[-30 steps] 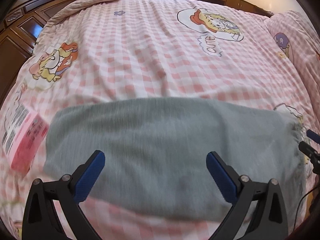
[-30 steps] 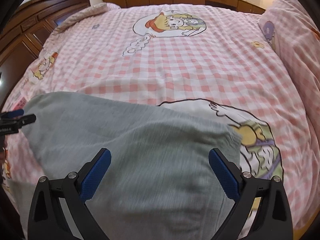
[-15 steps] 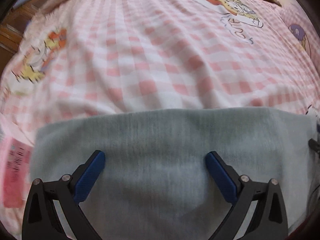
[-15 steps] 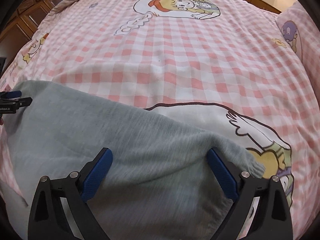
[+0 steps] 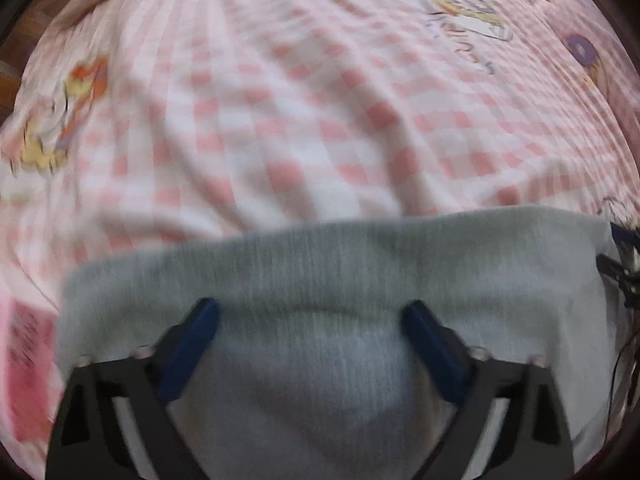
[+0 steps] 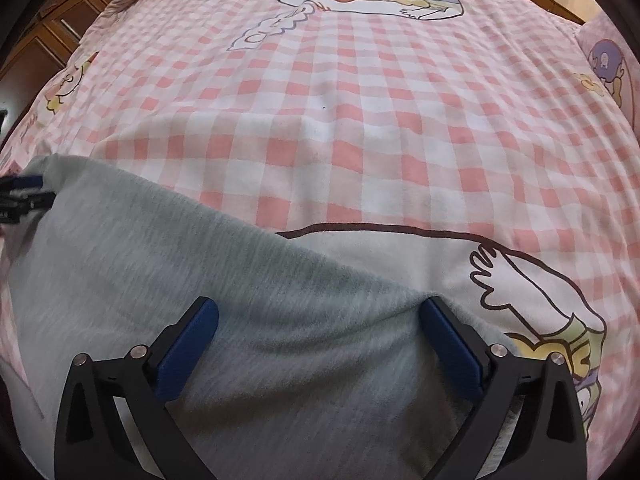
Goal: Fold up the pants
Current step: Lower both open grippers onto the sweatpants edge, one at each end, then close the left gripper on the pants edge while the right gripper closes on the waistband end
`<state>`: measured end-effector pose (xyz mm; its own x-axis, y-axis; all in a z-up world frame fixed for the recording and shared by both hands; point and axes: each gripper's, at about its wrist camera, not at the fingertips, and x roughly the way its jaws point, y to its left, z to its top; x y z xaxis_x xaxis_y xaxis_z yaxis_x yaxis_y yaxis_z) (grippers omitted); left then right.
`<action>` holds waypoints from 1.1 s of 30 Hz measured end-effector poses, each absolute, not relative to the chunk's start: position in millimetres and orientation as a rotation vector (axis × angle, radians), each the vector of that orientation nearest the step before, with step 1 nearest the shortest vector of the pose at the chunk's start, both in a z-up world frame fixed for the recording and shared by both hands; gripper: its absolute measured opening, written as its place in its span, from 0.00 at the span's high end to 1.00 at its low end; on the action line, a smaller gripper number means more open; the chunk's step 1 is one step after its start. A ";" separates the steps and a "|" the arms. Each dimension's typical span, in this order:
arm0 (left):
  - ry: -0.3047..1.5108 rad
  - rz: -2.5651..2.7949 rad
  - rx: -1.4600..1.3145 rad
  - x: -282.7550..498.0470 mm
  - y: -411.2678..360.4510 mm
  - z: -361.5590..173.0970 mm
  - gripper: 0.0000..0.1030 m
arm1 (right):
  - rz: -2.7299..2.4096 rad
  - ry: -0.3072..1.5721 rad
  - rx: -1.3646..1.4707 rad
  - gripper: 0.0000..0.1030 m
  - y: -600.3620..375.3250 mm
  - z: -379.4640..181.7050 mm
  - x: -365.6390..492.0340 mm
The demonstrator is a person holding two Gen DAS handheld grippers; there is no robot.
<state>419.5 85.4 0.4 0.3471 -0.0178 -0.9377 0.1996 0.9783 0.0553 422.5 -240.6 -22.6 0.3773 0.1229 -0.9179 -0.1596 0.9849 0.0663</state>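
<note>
Grey knitted pants lie flat across the near part of a pink checked bed cover; in the right wrist view the same pants stretch from the left edge to the lower middle. My left gripper is open, low over the cloth, its blue pads spread wide with fabric bulging between them. My right gripper is open too, its right pad pressing at the pants' right edge. The left gripper's tip shows at the pants' far left corner.
The bed cover with cartoon prints runs far ahead. A pink printed card lies left of the pants. Dark wooden cabinets stand at the left, a pillow at the right. The right gripper's tip and cable show at the right edge.
Both grippers have dropped lower and moved forward over the pants, so the cloth's far edge sits nearer the fingers. Both stay open. The left view has become blurred.
</note>
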 end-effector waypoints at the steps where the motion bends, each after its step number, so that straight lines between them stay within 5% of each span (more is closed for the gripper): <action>1: 1.185 -0.147 0.222 420.9 82.4 6.8 0.17 | 0.190 1.174 -0.037 0.00 -241.0 -22.8 423.1; 14: 1.128 -0.226 0.463 443.7 71.1 -12.3 0.05 | 0.219 1.161 -0.070 0.01 -241.3 -24.8 426.8; 19: 1.135 -0.293 0.305 427.2 79.9 -7.1 0.46 | 0.229 1.143 -0.076 0.12 -235.2 -21.1 420.5; 22: 1.114 -0.288 0.288 418.1 77.9 -1.7 0.74 | 0.235 1.135 -0.081 0.28 -233.2 -15.0 418.8; 24: 1.103 -0.263 0.265 410.5 79.3 3.1 0.83 | 0.231 1.129 -0.084 0.52 -233.8 -9.3 415.9; 28: 1.068 -0.237 0.204 396.9 85.1 21.3 0.93 | 0.270 1.116 -0.017 0.93 -239.0 2.9 409.1; 33: 1.009 -0.246 0.153 365.3 89.2 55.6 0.93 | 0.289 1.057 0.036 0.95 -242.7 24.0 393.9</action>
<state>365.3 89.2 55.6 0.5081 -0.1329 -0.8510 0.2736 0.9617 0.0132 393.9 -242.7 24.0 0.4576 0.2514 -0.8529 -0.2171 0.9618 0.1670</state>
